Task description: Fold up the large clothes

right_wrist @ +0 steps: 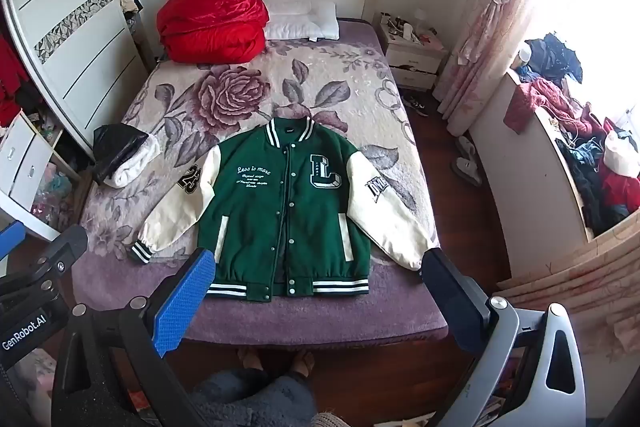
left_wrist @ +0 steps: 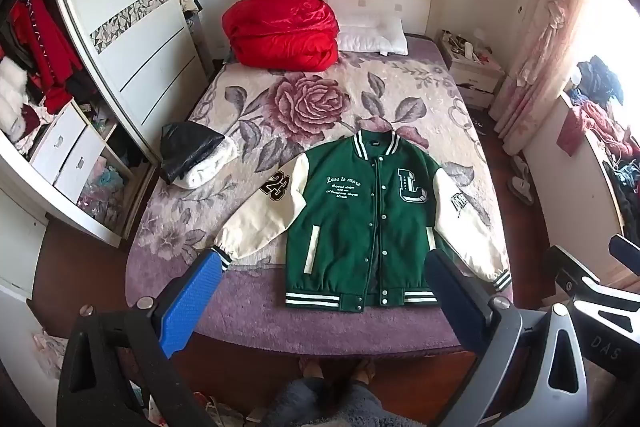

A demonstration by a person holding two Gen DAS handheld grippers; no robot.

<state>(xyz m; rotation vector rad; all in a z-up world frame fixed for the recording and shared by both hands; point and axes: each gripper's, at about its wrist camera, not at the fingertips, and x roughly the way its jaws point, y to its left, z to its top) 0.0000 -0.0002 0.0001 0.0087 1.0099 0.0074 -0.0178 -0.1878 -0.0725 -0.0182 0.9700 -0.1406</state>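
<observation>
A green varsity jacket with cream sleeves (left_wrist: 360, 223) lay flat, front up, collar toward the headboard, near the foot of the floral-blanketed bed (left_wrist: 248, 95). The left gripper (left_wrist: 324, 283) and right gripper (right_wrist: 320, 279) hovered above it, jaws spread wide, holding nothing.

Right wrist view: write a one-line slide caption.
Green jacket with cream sleeves lies flat, front up, on the flowered bed; the open right gripper hangs above its hem, holding nothing.

Green varsity jacket (left_wrist: 360, 215) with cream sleeves, lying flat, buttoned, on bed (left_wrist: 240, 303)
</observation>
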